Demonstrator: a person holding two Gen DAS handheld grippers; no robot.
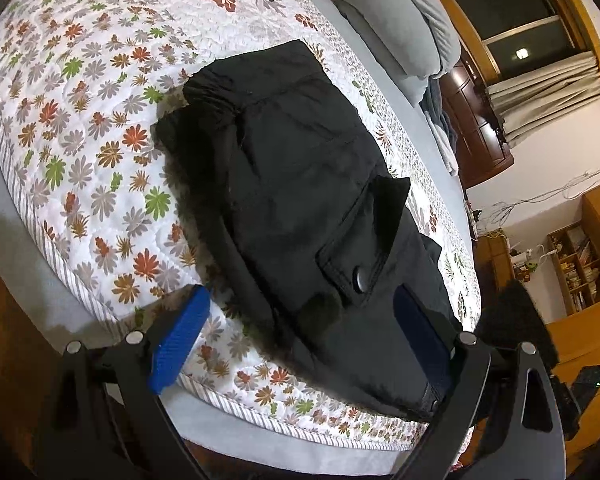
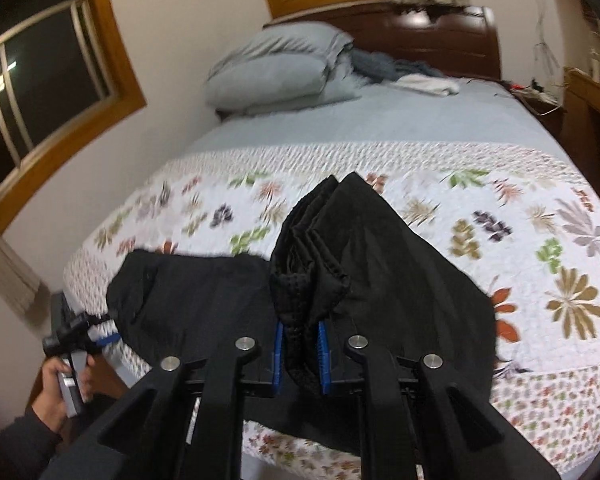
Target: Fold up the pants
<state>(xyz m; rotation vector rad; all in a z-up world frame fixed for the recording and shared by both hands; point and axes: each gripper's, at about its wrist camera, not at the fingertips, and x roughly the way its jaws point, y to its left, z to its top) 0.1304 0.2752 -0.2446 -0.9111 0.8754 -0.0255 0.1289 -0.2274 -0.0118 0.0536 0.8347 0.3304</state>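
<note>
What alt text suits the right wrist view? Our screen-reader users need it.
The right gripper is clamped on a bunched fold of the black pants above a floral quilt. At lower left a hand holds the left gripper at the pants' far end.

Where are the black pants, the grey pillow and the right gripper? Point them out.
black pants (image 1: 300,184), left wrist view, flat middle panel.
grey pillow (image 2: 276,72), right wrist view, top face.
right gripper (image 2: 301,354), right wrist view, between the blue pads, shut on cloth.

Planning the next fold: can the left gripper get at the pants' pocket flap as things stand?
Probably yes: the left gripper is open, with the pocket flap of the black pants exposed just ahead, nothing covering it.
</note>
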